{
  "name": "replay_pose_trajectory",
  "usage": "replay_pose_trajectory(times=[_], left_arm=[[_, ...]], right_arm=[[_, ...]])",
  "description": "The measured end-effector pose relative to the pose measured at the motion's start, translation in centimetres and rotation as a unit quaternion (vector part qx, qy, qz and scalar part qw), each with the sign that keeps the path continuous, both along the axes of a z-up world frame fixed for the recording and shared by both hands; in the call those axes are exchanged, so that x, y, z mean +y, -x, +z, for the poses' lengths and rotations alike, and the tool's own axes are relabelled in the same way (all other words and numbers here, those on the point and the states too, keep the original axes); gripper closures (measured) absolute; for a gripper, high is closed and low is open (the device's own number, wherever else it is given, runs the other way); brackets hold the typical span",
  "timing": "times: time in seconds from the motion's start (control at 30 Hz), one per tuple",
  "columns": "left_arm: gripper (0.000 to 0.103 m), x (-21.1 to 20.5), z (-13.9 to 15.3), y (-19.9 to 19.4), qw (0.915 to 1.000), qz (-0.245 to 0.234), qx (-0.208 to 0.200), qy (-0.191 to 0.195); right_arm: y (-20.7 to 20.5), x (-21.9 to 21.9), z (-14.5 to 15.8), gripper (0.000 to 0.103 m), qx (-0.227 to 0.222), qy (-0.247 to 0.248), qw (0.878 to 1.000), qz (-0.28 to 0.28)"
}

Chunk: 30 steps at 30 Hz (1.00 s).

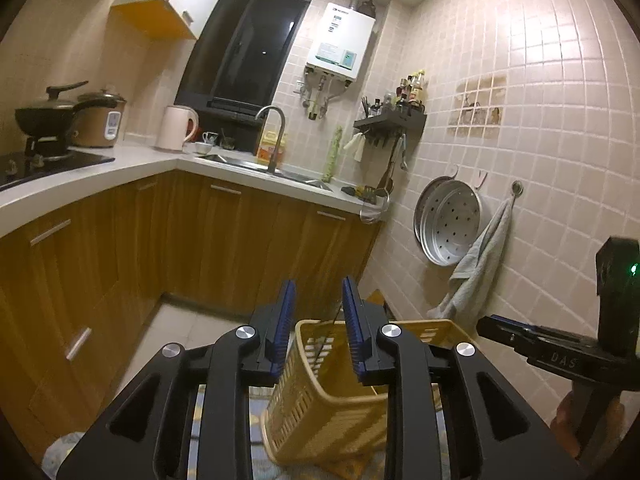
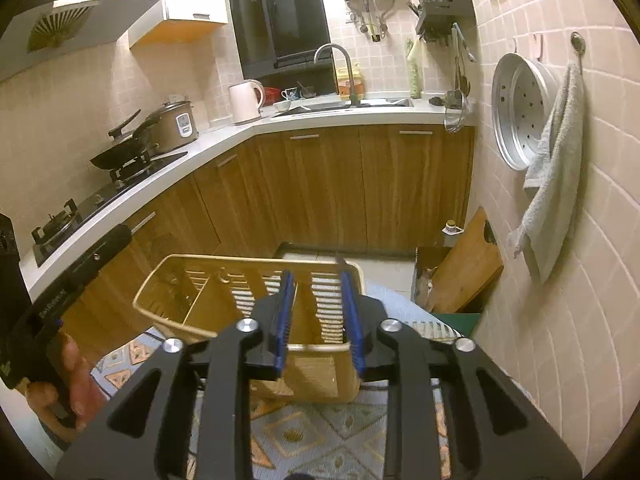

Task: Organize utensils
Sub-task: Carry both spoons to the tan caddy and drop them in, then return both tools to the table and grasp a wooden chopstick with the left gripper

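Above a patterned cloth [image 2: 304,436] in a tiled kitchen, the left tool [image 1: 318,320] and right tool [image 2: 316,312] hover with jaws parted, grasping nothing. A yellow slatted utensil basket [image 2: 208,280] stands on the cloth just below both; a thin dark utensil [image 1: 326,336] stands inside it.
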State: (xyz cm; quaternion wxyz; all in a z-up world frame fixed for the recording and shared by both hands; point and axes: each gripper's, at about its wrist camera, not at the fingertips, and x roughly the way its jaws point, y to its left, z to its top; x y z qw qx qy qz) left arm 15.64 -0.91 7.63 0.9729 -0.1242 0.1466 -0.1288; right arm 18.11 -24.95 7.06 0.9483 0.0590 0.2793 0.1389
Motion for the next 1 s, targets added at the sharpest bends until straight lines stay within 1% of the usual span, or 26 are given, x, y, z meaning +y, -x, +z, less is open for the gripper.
replay_pose_trajectory(times=[0.03, 0.07, 0.1, 0.17, 0.23, 0.27, 0.37, 0.47, 0.53, 0.6, 0.67, 0.7, 0.77, 0.8, 0.83, 0.87, 0.9, 0.93, 0.97, 1.0], left_arm=[[0.08, 0.1, 0.2, 0.4, 1.0, -0.002, 0.002, 0.002], [0.079, 0.4, 0.5, 0.7, 1.0, -0.004, 0.006, 0.005], [0.076, 0.6, 0.8, 1.2, 0.9999, -0.008, 0.011, 0.008], [0.074, 1.1, 1.3, 2.3, 0.9997, -0.015, 0.017, 0.012], [0.07, 1.7, 2.0, 3.5, 0.9994, -0.026, 0.018, 0.015], [0.066, 2.0, 2.2, 4.0, 0.9991, -0.031, 0.019, 0.02], [0.066, 3.0, 3.1, 5.5, 0.998, -0.039, 0.035, 0.036], [0.066, 3.8, 3.9, 6.4, 0.9962, -0.043, 0.061, 0.045], [0.066, 4.1, 3.9, 6.9, 0.9934, -0.055, 0.09, 0.046], [0.064, 3.8, 3.3, 7.1, 0.9894, -0.068, 0.124, 0.036], [0.064, 3.4, 1.8, 7.4, 0.9834, -0.077, 0.163, 0.02], [0.064, 3.0, 0.4, 7.6, 0.9773, -0.082, 0.195, 0.009], [0.064, 2.7, -1.7, 8.0, 0.969, -0.09, 0.23, 0.003], [0.064, 2.4, -3.2, 8.3, 0.9623, -0.099, 0.253, 0.003], [0.064, 2.5, -4.0, 8.4, 0.9586, -0.104, 0.265, 0.002], [0.064, 2.2, -5.3, 8.6, 0.952, -0.112, 0.285, -0.003], [0.064, 2.1, -6.1, 8.7, 0.9478, -0.115, 0.297, -0.009], [0.064, 1.8, -7.2, 8.9, 0.9412, -0.117, 0.316, -0.022], [0.064, 1.6, -7.9, 9.0, 0.9365, -0.119, 0.328, -0.031], [0.064, 1.3, -9.2, 9.1, 0.927, -0.126, 0.35, -0.045]], right_arm=[[0.4, -0.2, 0.2, 0.066, -0.001, -0.002, 1.0, -0.001], [1.1, -0.6, 0.5, 0.055, -0.003, -0.007, 1.0, -0.002], [1.7, -0.9, 0.8, 0.052, -0.005, -0.012, 1.0, -0.003], [2.8, -1.3, 1.3, 0.052, -0.001, -0.015, 1.0, -0.005], [3.8, -1.5, 1.6, 0.052, 0.014, -0.009, 1.0, -0.014], [4.3, -1.6, 1.7, 0.052, 0.02, -0.006, 1.0, -0.017], [5.6, -1.8, 1.9, 0.052, 0.049, 0.012, 0.998, -0.024], [6.5, -2.2, 1.9, 0.052, 0.08, 0.011, 0.997, -0.019], [7.0, -2.4, 1.7, 0.052, 0.103, 0.012, 0.994, -0.015], [7.3, -2.4, 1.0, 0.052, 0.143, 0.016, 0.99, -0.009], [7.4, -2.4, 0.0, 0.052, 0.174, 0.016, 0.985, -0.001], [7.5, -2.4, -0.6, 0.052, 0.188, 0.016, 0.982, 0.004], [7.7, -2.2, -2.0, 0.052, 0.216, 0.021, 0.976, 0.011], [7.8, -2.2, -2.6, 0.052, 0.226, 0.024, 0.974, 0.013], [7.9, -2.1, -3.2, 0.052, 0.236, 0.025, 0.971, 0.014], [8.0, -2.1, -4.0, 0.053, 0.25, 0.023, 0.968, 0.018], [8.1, -2.0, -4.5, 0.056, 0.259, 0.022, 0.965, 0.021], [8.1, -2.1, -5.0, 0.057, 0.268, 0.021, 0.963, 0.022], [8.2, -2.2, -5.8, 0.057, 0.28, 0.021, 0.96, 0.022], [8.4, -2.1, -6.3, 0.057, 0.286, 0.02, 0.958, 0.023]])
